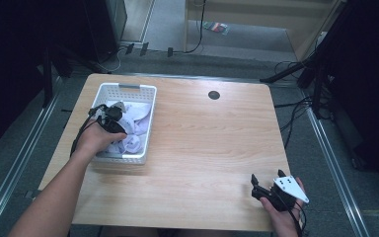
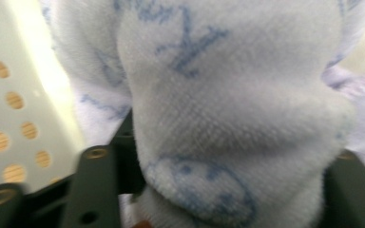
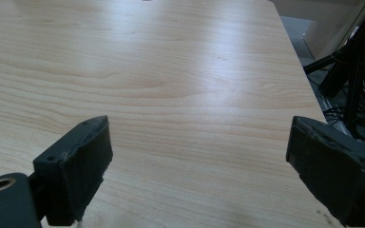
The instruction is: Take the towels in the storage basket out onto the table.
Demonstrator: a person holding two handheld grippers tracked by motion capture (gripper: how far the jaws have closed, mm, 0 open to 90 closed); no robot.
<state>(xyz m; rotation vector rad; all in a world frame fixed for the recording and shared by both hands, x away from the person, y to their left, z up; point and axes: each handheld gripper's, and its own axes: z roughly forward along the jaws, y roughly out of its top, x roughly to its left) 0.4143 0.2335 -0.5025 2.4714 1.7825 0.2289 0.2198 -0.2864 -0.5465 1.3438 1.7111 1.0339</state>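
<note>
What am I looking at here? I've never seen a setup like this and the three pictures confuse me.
A person sits at a wooden table holding a hand tool with two black jaws in each hand. The high view looks down from above. The other two pictures come from small cameras riding on those tools. The left gripper reaches into a white basket of pale cloth, and its own view shows its jaws pressed on a white sock with blue markings. The right gripper rests near the table's front edge, jaws wide apart with nothing between them.
</note>
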